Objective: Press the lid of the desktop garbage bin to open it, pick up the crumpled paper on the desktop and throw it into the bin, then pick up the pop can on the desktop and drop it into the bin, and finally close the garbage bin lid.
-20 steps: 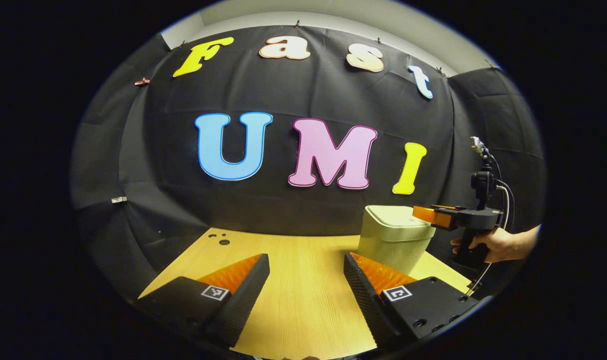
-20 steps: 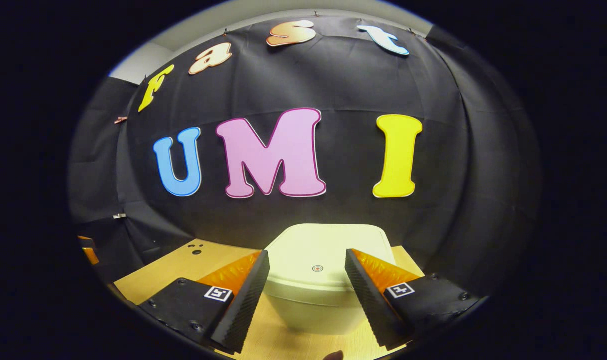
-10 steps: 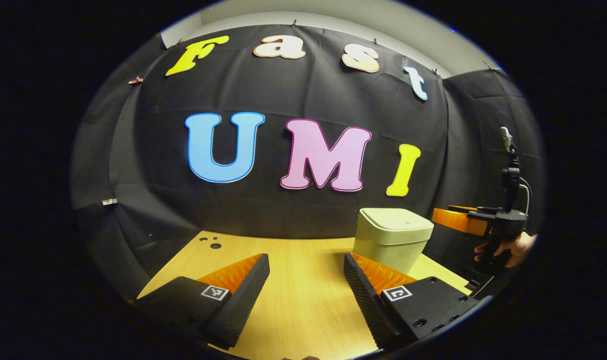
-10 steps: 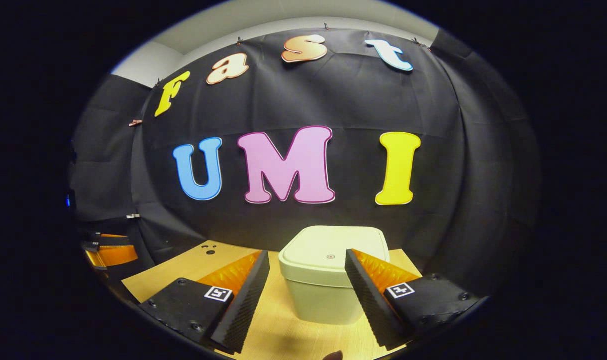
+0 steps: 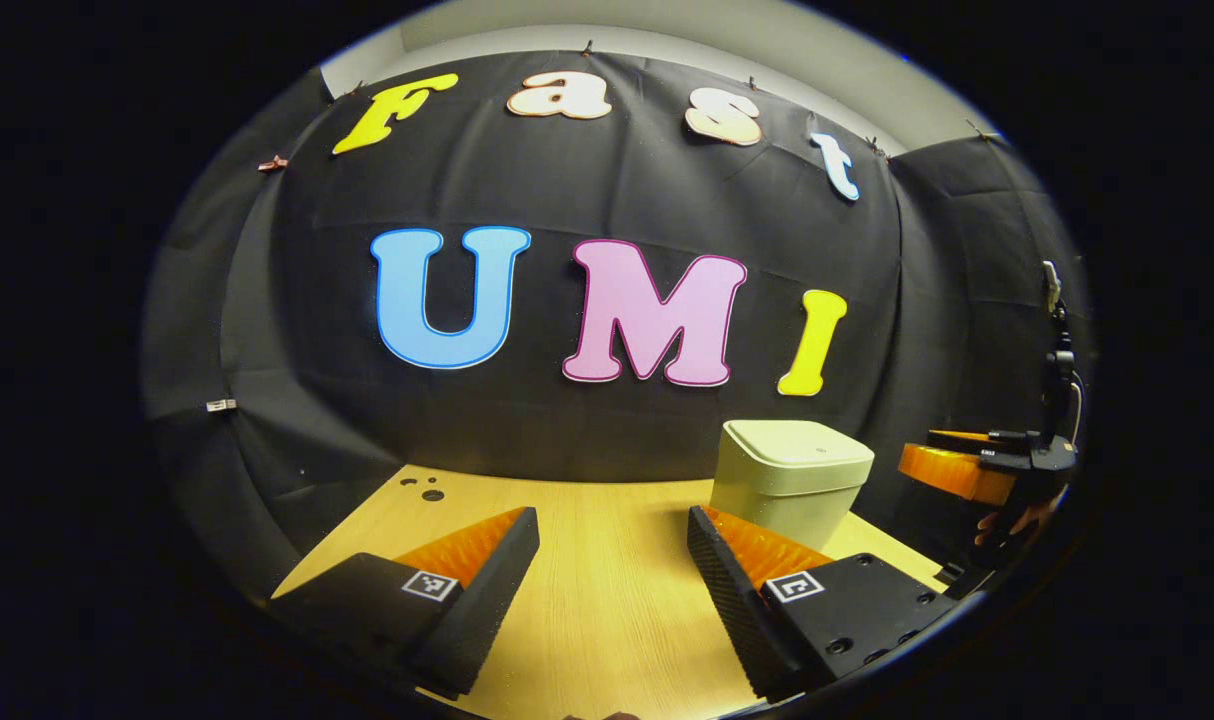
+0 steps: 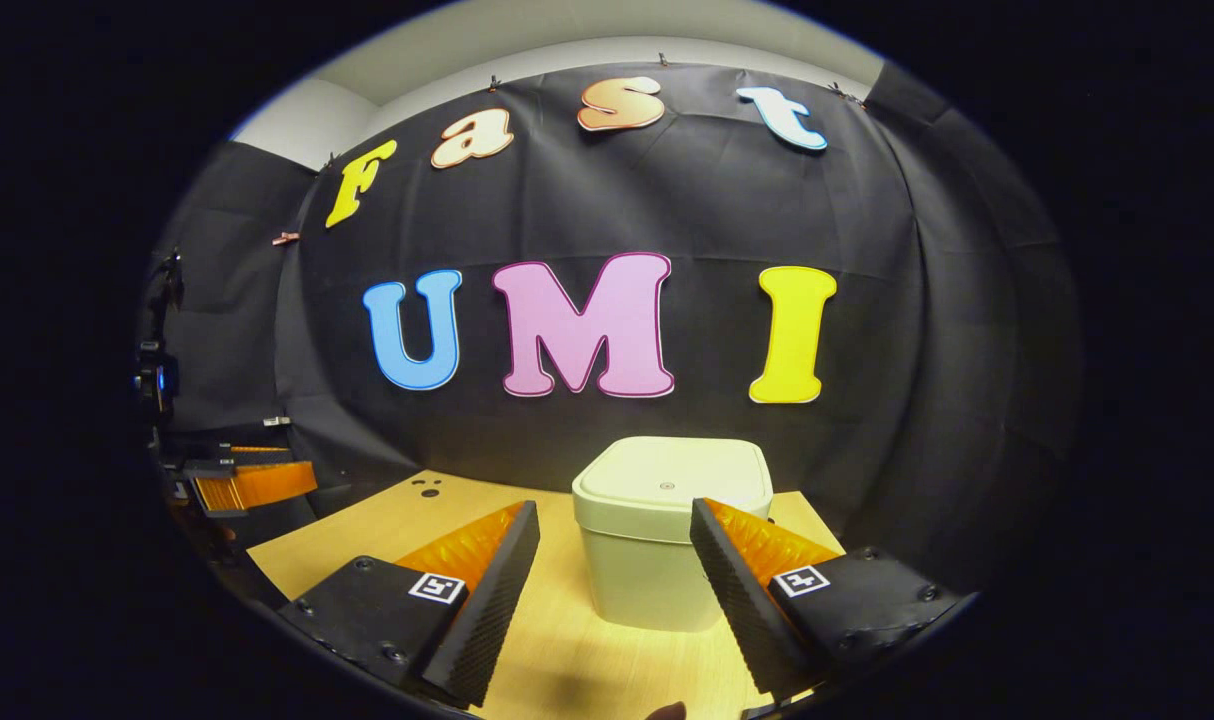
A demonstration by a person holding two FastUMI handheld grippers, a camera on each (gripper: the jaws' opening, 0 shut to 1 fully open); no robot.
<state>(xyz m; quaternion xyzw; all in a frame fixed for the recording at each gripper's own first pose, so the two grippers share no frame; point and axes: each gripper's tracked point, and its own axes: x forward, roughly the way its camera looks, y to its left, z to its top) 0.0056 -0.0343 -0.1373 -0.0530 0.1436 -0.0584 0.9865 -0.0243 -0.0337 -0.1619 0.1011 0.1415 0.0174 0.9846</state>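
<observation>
The pale green plastic garbage bin [image 6: 672, 530], lid closed, is seen on the light wooden table [image 5: 607, 610]. The jaws of the left gripper [image 5: 612, 540] and right gripper [image 6: 615, 535] are spread wide, nothing held.

Light falls from above onto my wooden surface [image 5: 607, 560], bright and warm, while the booth around it stays dim. The bin [image 6: 667, 530] is sharp, shadowed low on its front. Straight lines bow toward the edges, where everything darkens.

Nothing legible: square coded markers on the tongs [image 5: 612, 560] carry no readable text.
</observation>
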